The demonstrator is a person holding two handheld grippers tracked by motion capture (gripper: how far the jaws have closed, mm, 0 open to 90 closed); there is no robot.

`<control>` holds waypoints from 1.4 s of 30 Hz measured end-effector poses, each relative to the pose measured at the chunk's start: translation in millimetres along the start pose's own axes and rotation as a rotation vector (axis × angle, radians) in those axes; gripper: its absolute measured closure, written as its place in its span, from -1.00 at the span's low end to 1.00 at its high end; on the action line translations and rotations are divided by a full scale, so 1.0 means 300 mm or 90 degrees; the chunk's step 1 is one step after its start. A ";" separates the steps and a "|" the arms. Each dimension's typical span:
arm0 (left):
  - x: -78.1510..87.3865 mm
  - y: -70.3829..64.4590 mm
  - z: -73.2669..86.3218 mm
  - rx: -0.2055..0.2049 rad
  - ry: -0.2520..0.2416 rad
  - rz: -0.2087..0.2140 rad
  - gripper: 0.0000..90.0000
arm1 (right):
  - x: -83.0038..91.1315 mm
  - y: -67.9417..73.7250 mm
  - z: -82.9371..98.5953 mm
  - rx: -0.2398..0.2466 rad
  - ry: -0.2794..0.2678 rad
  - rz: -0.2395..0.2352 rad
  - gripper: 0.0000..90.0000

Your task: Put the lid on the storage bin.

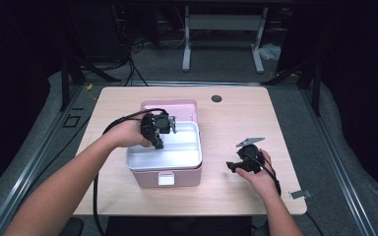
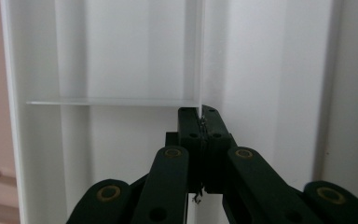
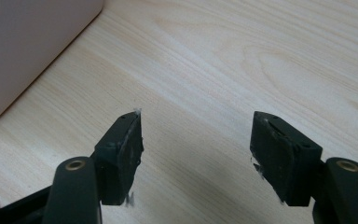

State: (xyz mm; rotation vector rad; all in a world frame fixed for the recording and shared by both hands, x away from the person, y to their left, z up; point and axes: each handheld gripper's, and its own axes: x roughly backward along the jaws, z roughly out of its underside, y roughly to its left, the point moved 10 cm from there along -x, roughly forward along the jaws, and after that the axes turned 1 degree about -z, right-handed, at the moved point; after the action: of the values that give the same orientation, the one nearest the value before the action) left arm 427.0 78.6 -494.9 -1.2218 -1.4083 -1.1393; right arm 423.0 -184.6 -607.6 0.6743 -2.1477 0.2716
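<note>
A pink box (image 1: 167,178) stands open on the wooden table, its lid (image 1: 170,104) lying back behind it. A white tray (image 1: 177,157) with thin partition walls sits in the top of the box. My left gripper (image 1: 158,132) reaches down into the tray from its left rear. In the left gripper view that left gripper (image 2: 200,116) is shut on the thin upright partition wall (image 2: 199,56) of the white tray (image 2: 270,93). My right gripper (image 1: 232,167) hovers low over the table to the right of the box. Its jaws (image 3: 198,135) stand open with bare wood between them, and the pink box (image 3: 28,46) lies to their left.
A round black grommet (image 1: 216,98) is set in the table's far side. A small metal piece (image 1: 300,194) lies at the near right corner. Bare wood (image 1: 236,128) stretches between the box and the right edge. A white frame (image 1: 224,24) stands on the floor beyond the table.
</note>
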 end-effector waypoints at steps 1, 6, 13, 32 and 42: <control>-0.002 0.000 -0.003 0.001 -0.004 0.000 0.98 | -0.001 0.001 0.000 -0.001 0.000 -0.001 -0.25; -0.017 -0.003 -0.011 -0.002 -0.015 0.000 0.98 | -0.001 -0.002 0.000 -0.001 0.000 0.003 -0.25; -0.042 -0.009 -0.009 -0.014 -0.007 0.013 0.98 | -0.002 -0.002 0.002 -0.002 0.001 0.002 -0.25; -0.082 -0.009 -0.005 -0.021 -0.016 0.028 0.97 | -0.009 0.000 -0.002 0.000 0.003 0.005 -0.25; -0.083 -0.011 -0.008 -0.009 -0.007 0.023 0.97 | -0.015 0.008 -0.058 -0.008 -0.011 -0.016 -0.27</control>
State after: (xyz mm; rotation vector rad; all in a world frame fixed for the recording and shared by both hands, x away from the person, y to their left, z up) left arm 426.0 72.5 -519.5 -1.2604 -1.3821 -1.1218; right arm 435.6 -173.8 -600.2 0.6980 -2.1540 0.2386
